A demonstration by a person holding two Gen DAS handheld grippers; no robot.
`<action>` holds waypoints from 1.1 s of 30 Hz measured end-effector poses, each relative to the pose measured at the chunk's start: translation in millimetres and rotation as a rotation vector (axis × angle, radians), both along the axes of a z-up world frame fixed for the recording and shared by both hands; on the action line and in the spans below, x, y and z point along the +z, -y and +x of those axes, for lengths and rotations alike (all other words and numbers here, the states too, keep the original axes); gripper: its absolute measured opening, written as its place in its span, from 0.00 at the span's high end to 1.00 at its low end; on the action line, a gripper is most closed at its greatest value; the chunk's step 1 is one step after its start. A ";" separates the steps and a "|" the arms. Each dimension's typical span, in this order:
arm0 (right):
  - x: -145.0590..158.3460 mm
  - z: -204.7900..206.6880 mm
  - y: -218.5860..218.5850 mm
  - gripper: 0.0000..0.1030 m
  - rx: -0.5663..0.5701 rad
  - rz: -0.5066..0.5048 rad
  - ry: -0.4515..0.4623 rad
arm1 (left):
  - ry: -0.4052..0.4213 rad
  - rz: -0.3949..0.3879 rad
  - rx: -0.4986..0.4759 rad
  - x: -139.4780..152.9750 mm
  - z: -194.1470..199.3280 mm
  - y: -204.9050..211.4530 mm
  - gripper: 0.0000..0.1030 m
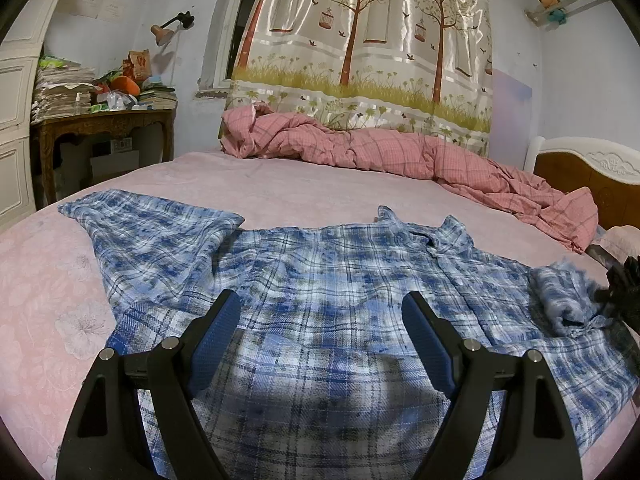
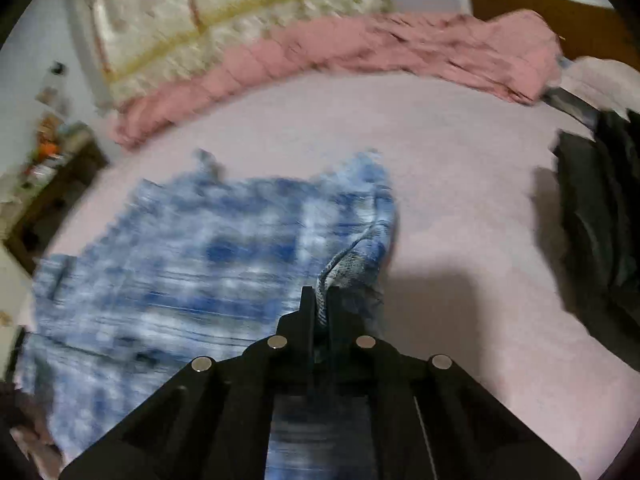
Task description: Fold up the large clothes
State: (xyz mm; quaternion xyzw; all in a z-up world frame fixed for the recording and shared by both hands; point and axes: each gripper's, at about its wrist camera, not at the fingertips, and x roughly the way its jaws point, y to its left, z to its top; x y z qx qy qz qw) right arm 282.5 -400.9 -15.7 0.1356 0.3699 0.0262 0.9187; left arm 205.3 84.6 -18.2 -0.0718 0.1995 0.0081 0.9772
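Shirt lies spread flat on pink bed, one sleeve out left. Right gripper clenched on a bunched fold of the shirt's fabric. Left gripper spread wide above the hem, gripping nothing.

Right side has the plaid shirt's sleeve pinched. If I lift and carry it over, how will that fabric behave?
Probably floppy: the plaid shirt lies wrinkled and flat on the bed, and its sleeve bunches into a thin ridge at the right gripper. Likely light, so it should drape and trail. The narrow pinch might slip.
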 end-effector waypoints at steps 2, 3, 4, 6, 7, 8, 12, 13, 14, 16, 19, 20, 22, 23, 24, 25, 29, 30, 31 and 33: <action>13.5 -6.9 -11.2 0.94 0.102 0.111 0.067 | 0.024 0.022 -0.009 2.0 -4.6 3.8 0.21; 20.6 -9.0 -18.2 0.94 0.143 0.141 0.090 | 0.045 0.040 -0.021 4.4 -8.3 7.7 0.22; 28.2 -11.0 -28.7 0.94 0.181 0.152 0.115 | 0.075 0.066 -0.033 8.5 -13.7 12.5 0.22; 42.1 -16.0 -50.5 0.94 0.238 0.128 0.160 | 0.138 0.128 -0.082 17.6 -26.2 27.4 0.22; 48.6 -17.6 -64.4 0.94 0.263 0.087 0.171 | 0.155 0.167 -0.112 21.2 -31.9 37.5 0.22; 55.1 -16.4 -81.8 0.94 0.254 -0.001 0.162 | 0.157 0.198 -0.127 23.0 -34.9 46.4 0.22; 55.2 -3.3 -93.3 0.94 0.113 -0.088 0.096 | 0.110 0.251 -0.230 24.8 -33.3 80.6 0.22; 52.2 -0.2 -86.2 0.94 0.113 -0.051 0.093 | 0.091 0.242 -0.265 25.3 -30.1 87.3 0.22; 50.3 1.5 -79.7 0.94 0.111 -0.035 0.089 | 0.070 0.226 -0.304 26.2 -25.9 93.6 0.22; 46.0 -1.2 -68.3 0.94 0.095 -0.024 0.096 | 0.021 0.195 -0.406 30.2 -15.3 109.7 0.22; 35.8 -5.7 -44.0 0.94 -0.010 -0.091 0.098 | -0.007 0.256 -0.489 37.7 -2.0 149.6 0.24; 32.6 -7.0 -36.6 0.94 -0.046 -0.125 0.091 | -0.015 0.301 -0.487 38.4 2.7 163.9 0.25; 23.0 -6.5 -20.7 0.94 -0.092 -0.155 0.066 | -0.035 0.380 -0.482 38.0 13.7 193.4 0.29; 19.9 -8.1 -12.4 0.94 -0.101 -0.145 0.062 | -0.046 0.377 -0.510 37.8 19.1 204.8 0.30; 18.7 -9.2 -4.4 0.92 -0.104 -0.132 0.066 | -0.064 0.369 -0.527 37.4 25.1 214.8 0.30; 16.7 -12.6 3.0 0.87 -0.100 -0.109 0.082 | -0.082 0.365 -0.534 36.9 30.5 224.5 0.31; 11.1 -34.0 24.7 0.57 -0.151 -0.095 0.191 | -0.095 0.366 -0.611 37.6 37.9 259.4 0.35; 9.3 -41.9 29.1 0.53 -0.175 -0.114 0.228 | -0.091 0.373 -0.633 37.5 36.7 268.8 0.37; 8.6 -47.2 32.7 0.53 -0.196 -0.131 0.253 | -0.090 0.379 -0.664 37.8 36.8 277.7 0.39; 5.7 -57.5 39.4 0.53 -0.227 -0.125 0.280 | -0.102 0.374 -0.720 38.3 36.0 296.2 0.49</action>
